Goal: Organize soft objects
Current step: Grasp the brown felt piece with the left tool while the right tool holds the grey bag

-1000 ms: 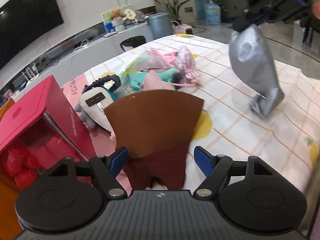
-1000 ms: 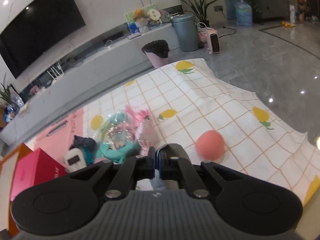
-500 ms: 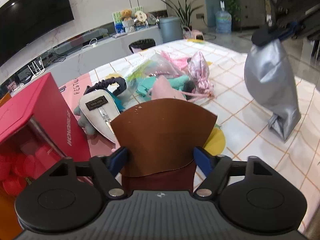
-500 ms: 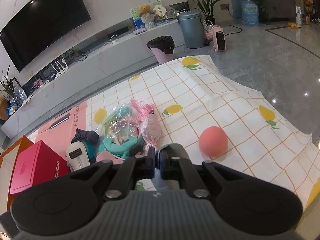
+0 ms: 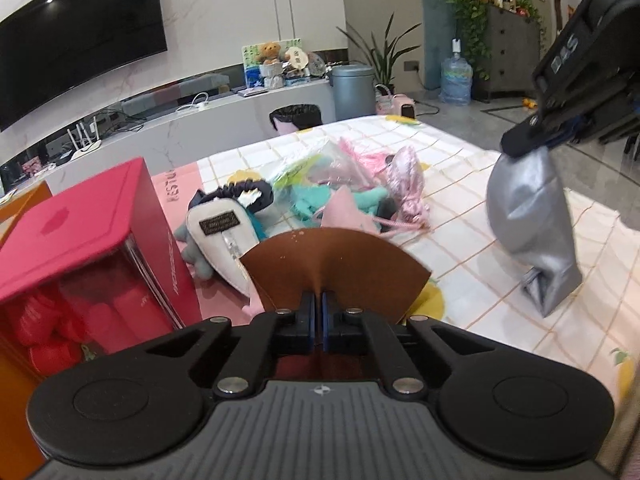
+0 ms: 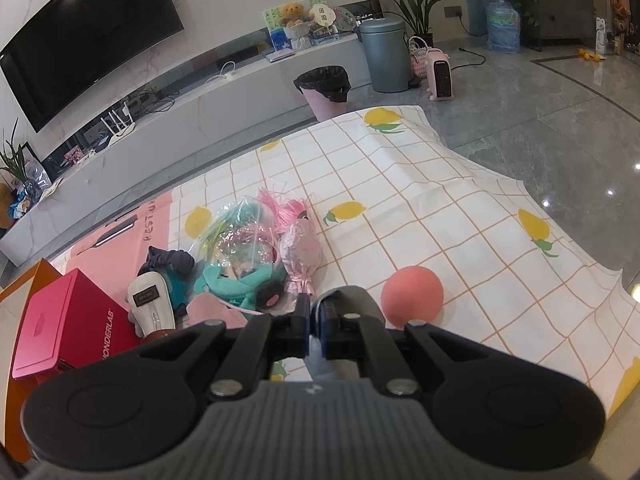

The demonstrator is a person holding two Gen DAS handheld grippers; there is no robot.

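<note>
Pinching a brown leather-like sheet (image 5: 332, 264), the left gripper (image 5: 318, 304) has just been closing and its fingers (image 5: 306, 312) now clamp the sheet's lower middle, so the material creases there and fans out above them. The sheet is held above the near part of the table (image 5: 500, 320), which is covered by a checked cloth with lemon prints. Over to the right, the right gripper (image 5: 532, 142) has its fingers clenched on the top of a silver pouch (image 5: 528, 224), which hangs down with its bottom corner close to the cloth; whether it touches cannot be told. In the right wrist view only the pouch's grey top (image 6: 344, 300) shows between the shut fingers (image 6: 304, 312). Beyond the sheet lies a heap of soft things (image 5: 320, 196): a white slipper (image 5: 224, 240), a dark scrunchie (image 5: 244, 194), teal fabric, a clear bag, a pink pouch (image 5: 408, 180). A red box (image 5: 80, 232) stands toward the left edge. A pink ball (image 6: 412, 296) rests alone nearer the right edge.
</note>
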